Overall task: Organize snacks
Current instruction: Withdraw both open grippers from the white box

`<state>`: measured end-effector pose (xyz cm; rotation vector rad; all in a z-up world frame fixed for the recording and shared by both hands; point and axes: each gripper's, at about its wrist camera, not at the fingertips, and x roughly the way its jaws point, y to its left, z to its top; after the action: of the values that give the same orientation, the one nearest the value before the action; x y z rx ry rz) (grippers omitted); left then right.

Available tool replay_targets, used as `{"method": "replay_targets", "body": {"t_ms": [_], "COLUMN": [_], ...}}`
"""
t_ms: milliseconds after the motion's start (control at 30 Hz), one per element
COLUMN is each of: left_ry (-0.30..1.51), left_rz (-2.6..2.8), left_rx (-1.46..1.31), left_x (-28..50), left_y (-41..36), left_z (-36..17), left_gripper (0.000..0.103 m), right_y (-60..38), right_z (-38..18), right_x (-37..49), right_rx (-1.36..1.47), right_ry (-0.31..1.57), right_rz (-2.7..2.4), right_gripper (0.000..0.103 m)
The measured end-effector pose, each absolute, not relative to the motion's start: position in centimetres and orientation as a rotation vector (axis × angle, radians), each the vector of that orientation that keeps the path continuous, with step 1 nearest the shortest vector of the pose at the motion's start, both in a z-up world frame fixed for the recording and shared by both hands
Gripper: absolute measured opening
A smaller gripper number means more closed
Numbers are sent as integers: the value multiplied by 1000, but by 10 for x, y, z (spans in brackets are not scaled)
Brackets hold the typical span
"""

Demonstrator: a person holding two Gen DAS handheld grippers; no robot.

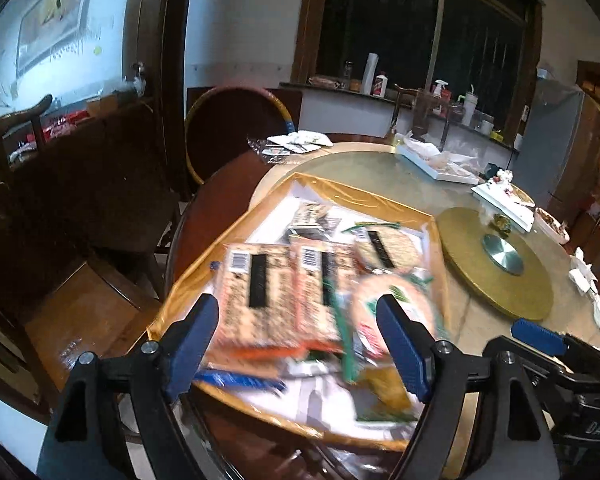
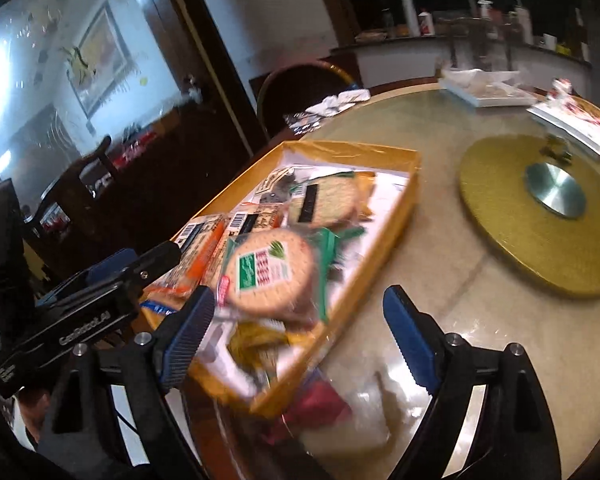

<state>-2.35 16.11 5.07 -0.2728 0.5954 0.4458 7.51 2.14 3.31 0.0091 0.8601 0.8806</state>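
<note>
The gold box (image 2: 396, 216) sits on the table (image 2: 440, 280) — full of snack packs (image 1: 268, 292). Both grippers — left (image 1: 300, 344) and right (image 2: 300, 336) — hang wide open above it, holding nothing.

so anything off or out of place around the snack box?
Mostly the pile: snack packs lie overlapped at mixed angles in the yellow box, with the round cracker pack on top. A red packet sits outside the box on the table by its near corner. Both grippers are open and empty. No visible spill, though motion blur hides detail.
</note>
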Motion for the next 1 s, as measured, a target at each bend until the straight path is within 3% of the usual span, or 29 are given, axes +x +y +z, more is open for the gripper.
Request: {"method": "replay_targets", "body": {"t_ms": [600, 1000], "left_ry": [630, 685], "left_rz": [302, 261], "left_rx": [-103, -75], "left_x": [-16, 6], "left_y": [40, 10], "left_z": [71, 59], "left_gripper": [81, 81], "right_y": [-107, -139], "right_z": [49, 57], "right_x": [75, 149], "right_rx": [188, 104], "right_ry": [864, 907], "right_rz": [803, 705], "right_gripper": [86, 86]}}
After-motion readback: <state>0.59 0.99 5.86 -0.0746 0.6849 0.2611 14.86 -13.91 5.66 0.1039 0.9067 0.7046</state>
